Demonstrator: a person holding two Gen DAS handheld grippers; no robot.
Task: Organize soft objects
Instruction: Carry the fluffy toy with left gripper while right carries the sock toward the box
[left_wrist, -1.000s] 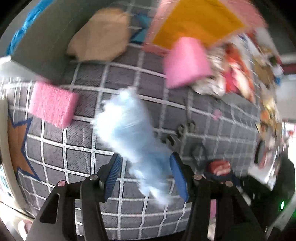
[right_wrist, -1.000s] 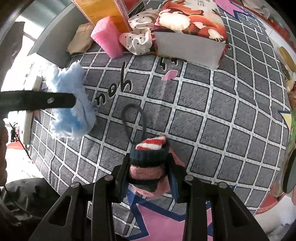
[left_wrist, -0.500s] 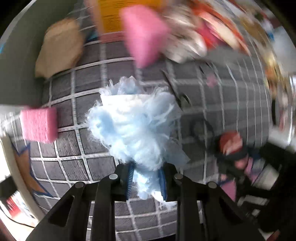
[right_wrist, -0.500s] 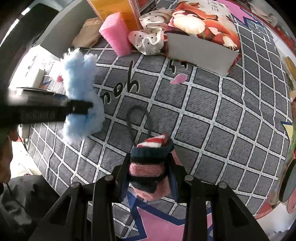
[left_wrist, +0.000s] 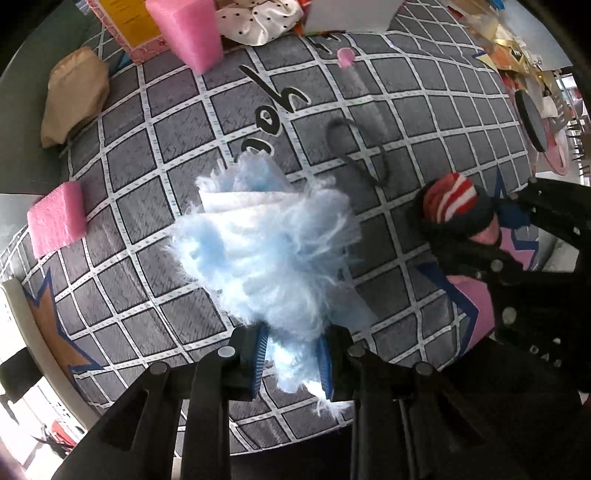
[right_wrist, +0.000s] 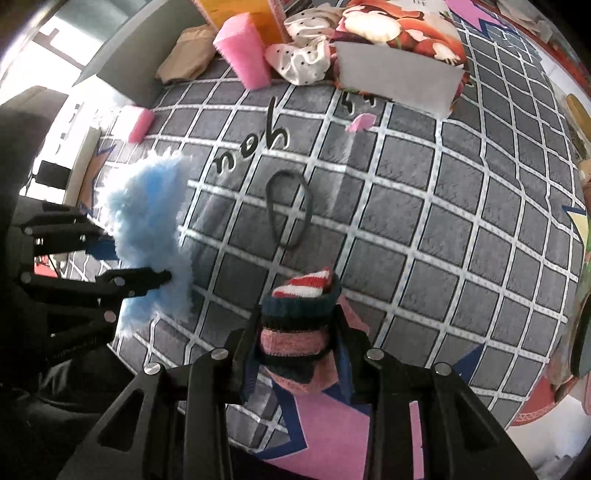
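Note:
My left gripper (left_wrist: 291, 360) is shut on a fluffy light-blue cloth (left_wrist: 266, 247) and holds it above the grey checked mat (left_wrist: 177, 125). The cloth also shows in the right wrist view (right_wrist: 147, 229), at the left. My right gripper (right_wrist: 295, 354) is shut on a rolled striped sock (right_wrist: 299, 317) with red-white, navy and pink bands, just above the mat near its front edge. The sock also shows in the left wrist view (left_wrist: 454, 206), at the right. A black hair band (right_wrist: 288, 206) lies flat on the mat between the two grippers.
At the back stand a tall pink foam block (right_wrist: 243, 51), a polka-dot scrunchie (right_wrist: 303, 59), a printed box (right_wrist: 402, 48), an orange box (left_wrist: 125, 22) and a tan cloth (left_wrist: 74, 92). A small pink sponge (left_wrist: 55, 218) lies at the left edge.
My left gripper closed on the blue cloth, lifted it and swung right toward the right gripper. The right gripper kept its hold on the sock and barely moved.

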